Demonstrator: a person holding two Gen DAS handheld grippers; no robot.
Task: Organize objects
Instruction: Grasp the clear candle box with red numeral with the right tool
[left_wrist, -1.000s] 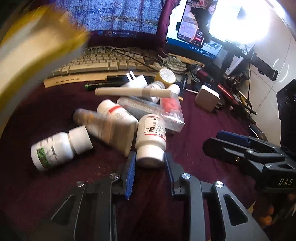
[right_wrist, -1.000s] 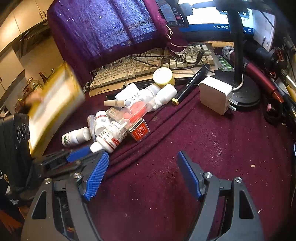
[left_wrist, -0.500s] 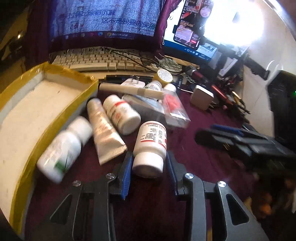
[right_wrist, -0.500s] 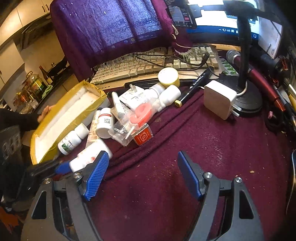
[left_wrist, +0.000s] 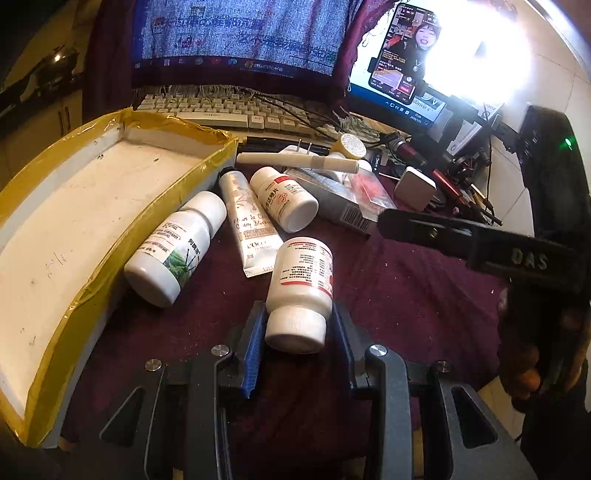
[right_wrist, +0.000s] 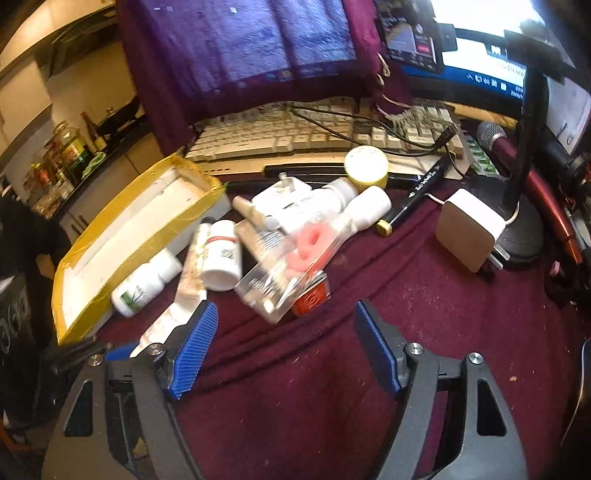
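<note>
maroon cloth (right_wrist: 424, 332) bare near right | left claw (left_wrist: 297, 334) clamps pill bottle (left_wrist: 301, 291) | right claw (right_wrist: 282, 349) released

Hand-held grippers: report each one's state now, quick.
Left hand-held gripper: closed on the cap end of the white pill bottle.
Right hand-held gripper: open, nothing between its jaws.

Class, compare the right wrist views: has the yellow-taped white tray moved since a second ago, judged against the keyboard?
Yes. The yellow-taped tray came in from the left edge and now lies flat on the maroon cloth, its far corner just short of the keyboard.
</note>
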